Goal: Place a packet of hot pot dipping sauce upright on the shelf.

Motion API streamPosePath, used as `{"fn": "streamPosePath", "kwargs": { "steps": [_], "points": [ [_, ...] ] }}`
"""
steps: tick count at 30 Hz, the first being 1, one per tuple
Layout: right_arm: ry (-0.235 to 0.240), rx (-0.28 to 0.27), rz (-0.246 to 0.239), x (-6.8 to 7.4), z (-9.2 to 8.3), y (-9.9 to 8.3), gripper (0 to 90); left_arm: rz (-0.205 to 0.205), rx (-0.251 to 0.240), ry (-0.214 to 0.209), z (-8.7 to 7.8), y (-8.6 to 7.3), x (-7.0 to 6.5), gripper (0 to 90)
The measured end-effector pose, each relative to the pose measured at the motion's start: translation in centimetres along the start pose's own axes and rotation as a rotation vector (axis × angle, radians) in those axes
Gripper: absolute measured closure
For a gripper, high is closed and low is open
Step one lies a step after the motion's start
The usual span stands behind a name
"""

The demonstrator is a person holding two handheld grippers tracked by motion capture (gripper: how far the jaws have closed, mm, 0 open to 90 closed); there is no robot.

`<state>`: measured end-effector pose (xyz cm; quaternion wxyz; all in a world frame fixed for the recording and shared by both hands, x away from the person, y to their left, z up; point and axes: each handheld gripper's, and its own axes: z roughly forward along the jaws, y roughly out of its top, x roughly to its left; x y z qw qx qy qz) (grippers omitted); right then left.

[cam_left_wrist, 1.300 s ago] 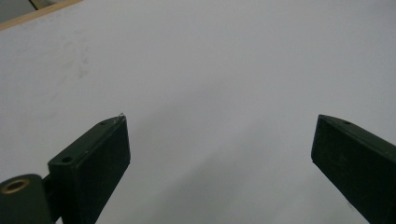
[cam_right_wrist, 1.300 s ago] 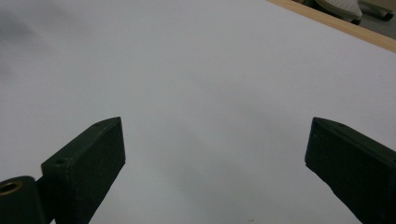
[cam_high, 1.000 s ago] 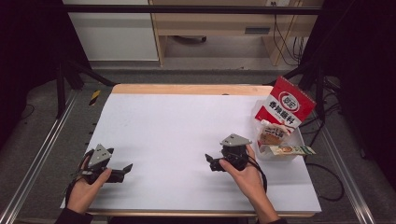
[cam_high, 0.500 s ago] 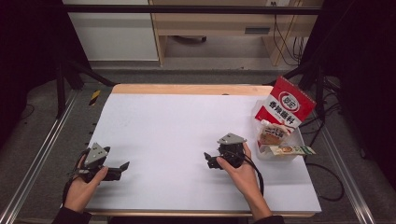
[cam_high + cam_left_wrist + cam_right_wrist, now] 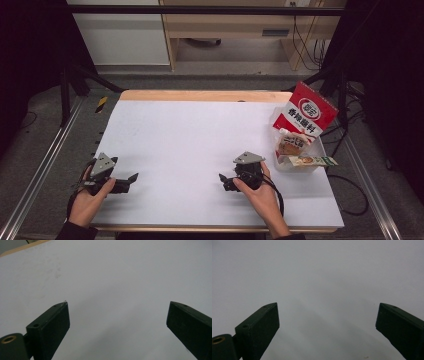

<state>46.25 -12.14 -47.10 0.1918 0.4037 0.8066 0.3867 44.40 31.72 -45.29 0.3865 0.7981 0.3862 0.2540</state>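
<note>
One white table (image 5: pixel 200 140), wooden-edged.

This looks like a lab set up for recording, not a home. A white-topped table (image 5: pixel 200 145) stands inside a frame of metal rails (image 5: pixel 35 175) on grey carpet, with dark stands (image 5: pixel 70 85) at its far corners. Beyond the table's far edge sits a pale wooden cabinet (image 5: pixel 225 35), and cables (image 5: pixel 305 45) hang to its right (plenty of wiring). A red snack bag (image 5: pixel 306 114) leans at the table's right edge.
</note>
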Motion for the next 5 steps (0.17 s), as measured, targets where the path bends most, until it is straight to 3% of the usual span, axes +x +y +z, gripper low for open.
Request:
{"fn": "streamPosePath", "kwargs": {
  "steps": [5],
  "points": [
    [-0.005,0.014,-0.021,0.14,0.1,-0.08,5.5,0.001,0.002,-0.001,0.07,0.02,0.07,4.6]
  ]
}}
